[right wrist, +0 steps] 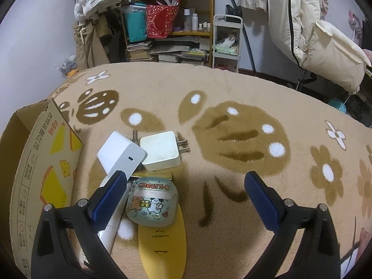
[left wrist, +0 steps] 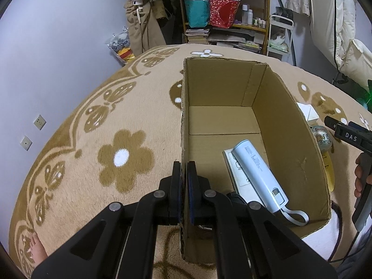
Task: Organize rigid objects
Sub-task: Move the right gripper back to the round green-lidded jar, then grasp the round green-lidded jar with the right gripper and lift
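My left gripper [left wrist: 185, 169] is shut on the near left wall of an open cardboard box [left wrist: 286, 125]. Inside the box lie a pale blue power bank [left wrist: 258, 174] with a strap and a white flat item [left wrist: 234, 169] under it. My right gripper [right wrist: 183, 186] is open and empty, above a pile beside the box [right wrist: 46, 162]: two white chargers [right wrist: 121, 155] [right wrist: 160, 150], a "cheers" cartoon case [right wrist: 151, 203], a yellow banana-shaped item [right wrist: 162, 244] and a white stick-like item [right wrist: 111, 227] under the left finger.
The objects sit on a beige flower-patterned blanket [right wrist: 232, 88]. A cluttered shelf [right wrist: 174, 23], hanging coats [right wrist: 302, 23] and a white cart [right wrist: 226, 41] stand behind. The right gripper also shows in the left wrist view [left wrist: 348, 137], right of the box.
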{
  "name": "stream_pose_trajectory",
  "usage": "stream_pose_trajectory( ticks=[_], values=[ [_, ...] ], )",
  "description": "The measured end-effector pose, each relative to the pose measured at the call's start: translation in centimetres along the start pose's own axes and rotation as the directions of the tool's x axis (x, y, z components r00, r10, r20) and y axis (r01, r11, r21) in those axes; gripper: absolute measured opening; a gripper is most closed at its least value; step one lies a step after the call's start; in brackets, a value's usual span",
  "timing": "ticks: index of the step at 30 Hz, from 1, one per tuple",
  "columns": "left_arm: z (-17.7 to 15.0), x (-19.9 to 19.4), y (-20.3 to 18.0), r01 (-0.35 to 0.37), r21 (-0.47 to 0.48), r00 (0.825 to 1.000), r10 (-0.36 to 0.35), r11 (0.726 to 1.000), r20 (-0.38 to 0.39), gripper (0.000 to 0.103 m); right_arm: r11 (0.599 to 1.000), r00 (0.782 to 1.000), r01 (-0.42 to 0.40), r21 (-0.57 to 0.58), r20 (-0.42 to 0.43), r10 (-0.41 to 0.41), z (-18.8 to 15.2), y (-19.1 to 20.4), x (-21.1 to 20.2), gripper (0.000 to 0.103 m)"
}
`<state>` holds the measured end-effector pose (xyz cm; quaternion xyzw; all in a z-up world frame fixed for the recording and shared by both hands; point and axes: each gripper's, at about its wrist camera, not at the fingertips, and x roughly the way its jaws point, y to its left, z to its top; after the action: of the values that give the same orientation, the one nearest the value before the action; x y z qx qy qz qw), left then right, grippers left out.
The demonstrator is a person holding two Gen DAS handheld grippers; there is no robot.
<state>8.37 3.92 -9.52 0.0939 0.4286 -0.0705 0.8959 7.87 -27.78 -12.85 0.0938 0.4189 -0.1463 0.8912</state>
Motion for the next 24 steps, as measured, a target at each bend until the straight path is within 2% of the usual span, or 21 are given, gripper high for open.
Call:
stream_pose_trajectory(
  ticks=[14, 21, 24],
  values=[
    [-0.1, 0.1, 0.4, 0.023, -0.031, 1.000, -0.023, 0.999, 0.000, 0.004, 0.999, 0.999, -0.027, 0.032, -0.035, 0.029, -0.6, 0.1, 1.0, 0.103],
    [-0.1, 0.1, 0.6, 0.026, -0.037, 1.000, -0.026, 0.999, 0.001, 0.004, 0.997, 0.994, -0.060, 0.053, -0.084, 0.065, -1.1, 0.3, 2.0, 0.090],
    [0.0, 0.1, 0.6, 0.027, -0.037, 1.000, -0.027, 0.999, 0.001, 0.004, 0.998, 0.991, -0.060, 0.019, -0.115, 0.062, -1.4, 1.2, 2.5, 0.079]
  ],
)
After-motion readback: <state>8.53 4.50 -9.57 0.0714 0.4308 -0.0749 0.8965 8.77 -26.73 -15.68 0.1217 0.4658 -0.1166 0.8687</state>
